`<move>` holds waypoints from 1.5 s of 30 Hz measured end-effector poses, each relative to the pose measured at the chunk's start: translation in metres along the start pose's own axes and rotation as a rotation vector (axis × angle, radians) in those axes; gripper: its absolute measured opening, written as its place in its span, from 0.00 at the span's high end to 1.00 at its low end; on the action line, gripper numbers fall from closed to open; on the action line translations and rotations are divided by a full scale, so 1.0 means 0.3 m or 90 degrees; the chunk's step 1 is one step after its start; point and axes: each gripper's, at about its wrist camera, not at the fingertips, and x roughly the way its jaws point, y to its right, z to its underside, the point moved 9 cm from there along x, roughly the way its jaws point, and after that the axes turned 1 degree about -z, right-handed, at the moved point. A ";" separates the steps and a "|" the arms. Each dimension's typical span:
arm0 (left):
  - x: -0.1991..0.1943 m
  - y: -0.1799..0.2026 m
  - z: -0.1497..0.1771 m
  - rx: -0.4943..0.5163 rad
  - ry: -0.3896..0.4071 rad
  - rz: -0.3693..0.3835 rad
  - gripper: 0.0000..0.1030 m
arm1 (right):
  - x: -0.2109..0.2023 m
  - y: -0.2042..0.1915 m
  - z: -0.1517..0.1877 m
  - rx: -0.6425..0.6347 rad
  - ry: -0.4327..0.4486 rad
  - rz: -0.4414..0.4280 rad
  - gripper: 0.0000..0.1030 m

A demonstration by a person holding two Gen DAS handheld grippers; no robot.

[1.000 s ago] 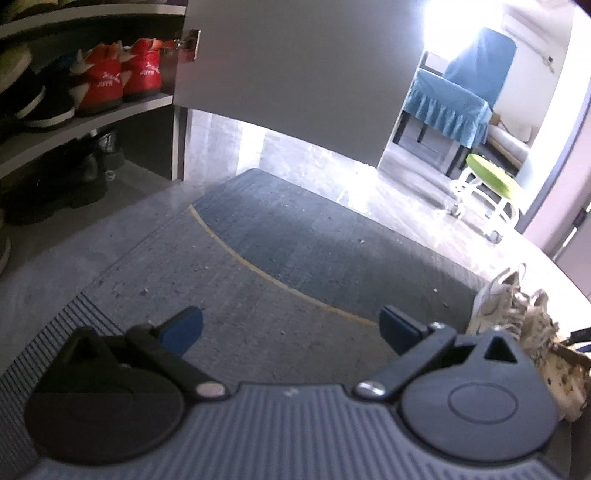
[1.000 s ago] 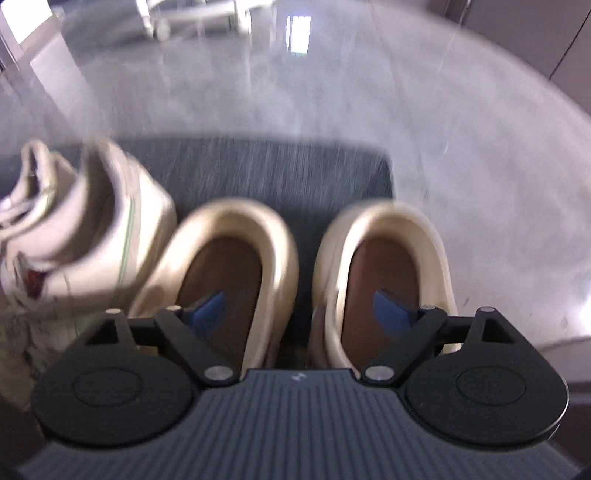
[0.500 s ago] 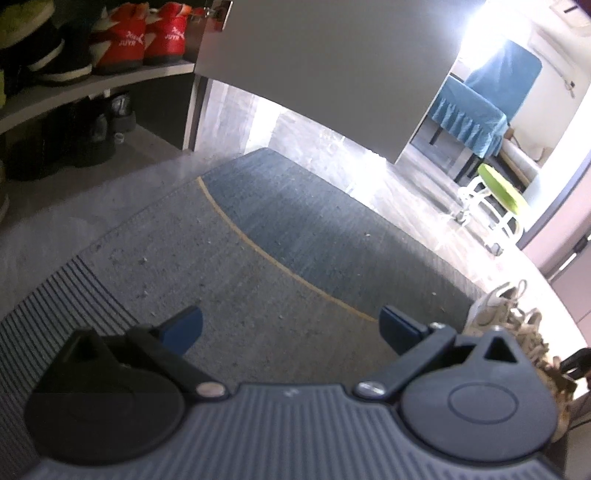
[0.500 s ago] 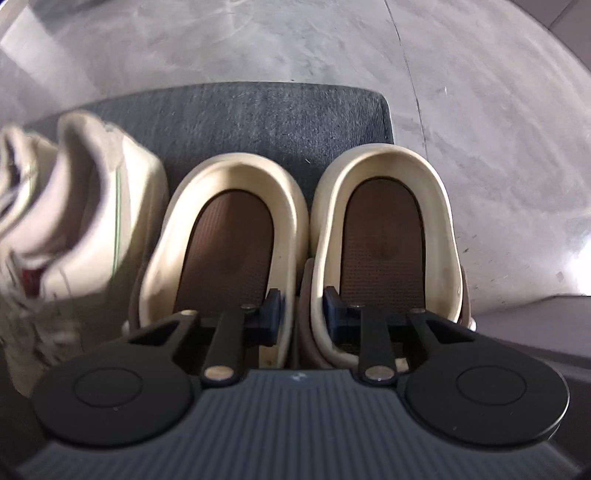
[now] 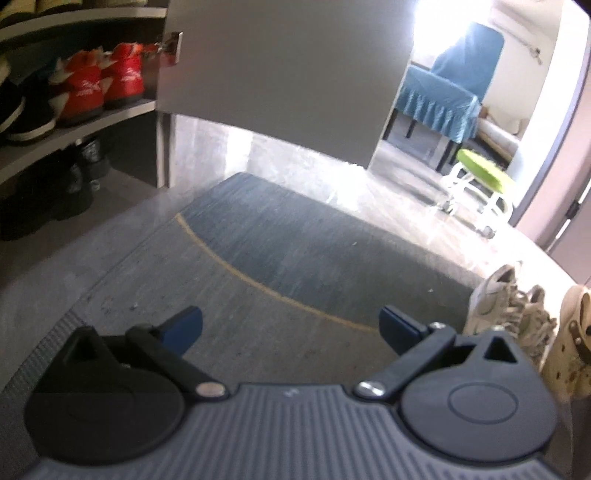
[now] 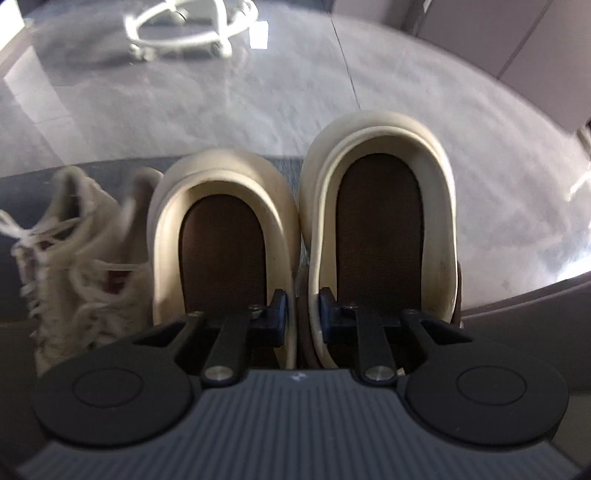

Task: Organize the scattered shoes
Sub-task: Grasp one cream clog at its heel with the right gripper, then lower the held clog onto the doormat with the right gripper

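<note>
At the bottom of the right wrist view, the right gripper (image 6: 302, 314) has its 2 jaws closing on the inner walls of a pair of cream clogs (image 6: 380, 225), 1 pad inside each shoe, so both adjoining sides are pinched together between them. The clogs fill the middle of the frame, heels toward the camera, brown insoles showing. Just left of them sits a white laced sneaker (image 6: 85, 251), touching or nearly touching the left clog. Behind all 3 lies the edge of the dark mat (image 6: 33, 184), then pale floor, and at the top a white stool base (image 6: 184, 29).

In the left wrist view, the left gripper (image 5: 291, 328) hangs wide and empty above the grey-blue mat. At the right edge the sneakers and 1 clog show. At the upper left stands an open cabinet with shelves (image 5: 74, 125) holding red and dark shoes.

The step in hand looks like carrying the pair toward those shelves. To do it well, the pinch should be firm before any swing, since 2 soft walls can slip past each other. Keep the soles level, clear the sneaker on the left, and let the free gripper steady the toes if the pair sags.
</note>
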 end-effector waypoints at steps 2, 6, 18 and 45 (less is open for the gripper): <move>0.000 -0.003 0.002 0.004 0.004 -0.008 0.01 | -0.044 -0.017 -0.006 0.000 0.006 -0.032 0.81; -0.009 -0.015 0.015 0.002 0.004 -0.007 0.02 | -0.256 -0.091 0.022 -0.045 0.038 -0.096 0.86; -0.040 -0.096 0.051 -0.005 -0.003 -0.038 0.02 | -0.453 -0.330 -0.004 -0.162 0.066 -0.180 0.87; -0.309 -0.505 0.132 -0.179 0.050 -0.283 0.02 | -0.349 -1.913 0.389 -0.742 0.002 -0.584 0.87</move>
